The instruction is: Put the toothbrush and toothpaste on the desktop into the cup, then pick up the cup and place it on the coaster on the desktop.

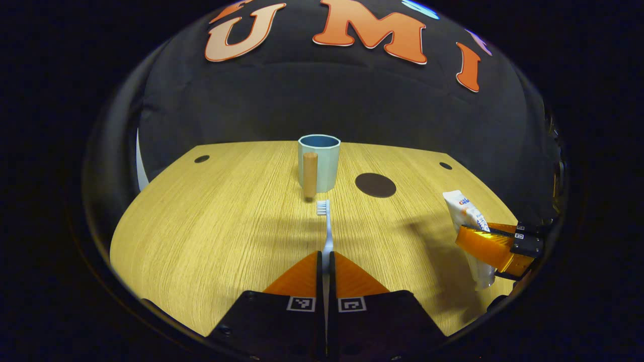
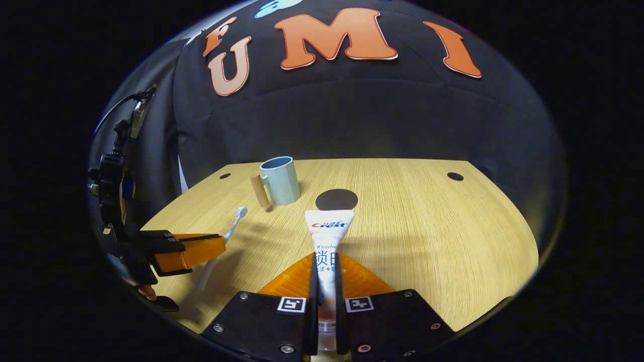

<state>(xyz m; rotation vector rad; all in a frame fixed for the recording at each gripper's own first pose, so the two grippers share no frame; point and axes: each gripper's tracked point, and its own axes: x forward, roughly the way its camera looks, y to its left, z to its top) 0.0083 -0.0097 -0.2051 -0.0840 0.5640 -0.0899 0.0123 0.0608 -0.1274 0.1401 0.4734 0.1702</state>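
My left gripper (image 1: pixel 326 259) is shut on the white toothbrush (image 1: pixel 326 221), whose bristled head points toward the pale blue cup (image 1: pixel 320 162) with a wooden handle. Right of the cup lies the dark round coaster (image 1: pixel 375 184). My right gripper (image 2: pixel 326 261) is shut on the white toothpaste tube (image 2: pixel 328 234), its flat end pointing at the coaster (image 2: pixel 336 199). The cup (image 2: pixel 280 180) stands upright, back left in the right gripper view. The left gripper (image 2: pixel 188 254) with the toothbrush (image 2: pixel 232 225) shows at the left there; the right gripper (image 1: pixel 490 246) holds the tube (image 1: pixel 465 211) at the right of the left gripper view.
The wooden desktop (image 1: pixel 221 221) has small dark holes near its far corners (image 1: pixel 202 159) (image 2: pixel 455 176). Black cloth walls stand behind it. A hand's fingertips show under the left gripper in the right gripper view.
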